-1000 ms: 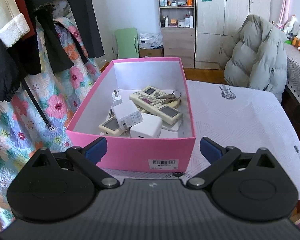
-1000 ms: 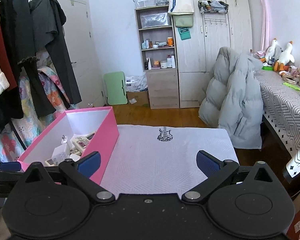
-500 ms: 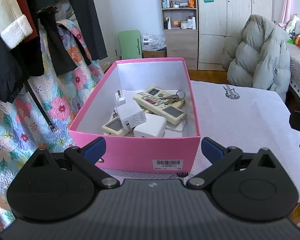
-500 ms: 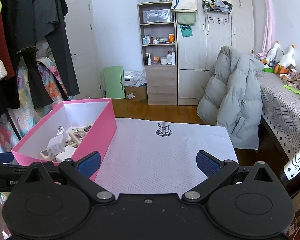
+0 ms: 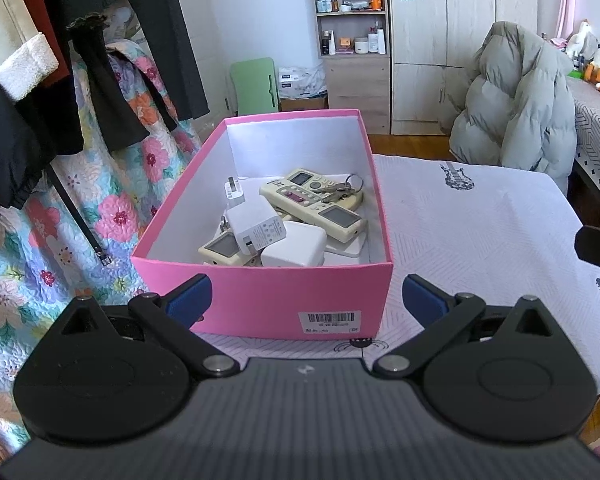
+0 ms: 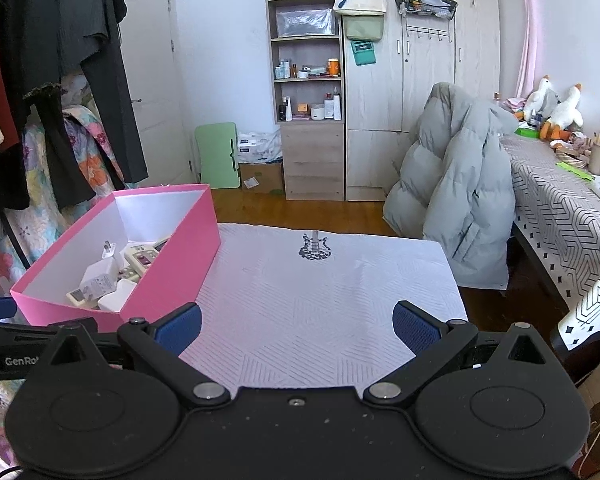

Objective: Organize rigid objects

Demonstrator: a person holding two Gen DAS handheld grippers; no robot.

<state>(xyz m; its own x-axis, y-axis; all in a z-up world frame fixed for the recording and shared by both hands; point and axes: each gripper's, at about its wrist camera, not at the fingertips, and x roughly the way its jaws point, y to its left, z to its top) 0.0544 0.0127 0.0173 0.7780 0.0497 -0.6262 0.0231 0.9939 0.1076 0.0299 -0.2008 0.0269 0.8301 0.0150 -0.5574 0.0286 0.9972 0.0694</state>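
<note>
A pink box stands at the left end of a table under a white cloth. Inside lie cream remote controls, white chargers, a small plug and a bunch of keys. My left gripper hangs open in front of the box's near wall, holding nothing. My right gripper is open and empty above the bare cloth, to the right of the box.
Hanging clothes and a floral quilt crowd the left side. A chair with a grey puffer jacket stands behind the table. A patterned table lies to the right, shelves and wardrobes at the back wall.
Both grippers have drawn back and risen a little from the table, so the box appears slightly farther off. Nothing was picked up or released.
</note>
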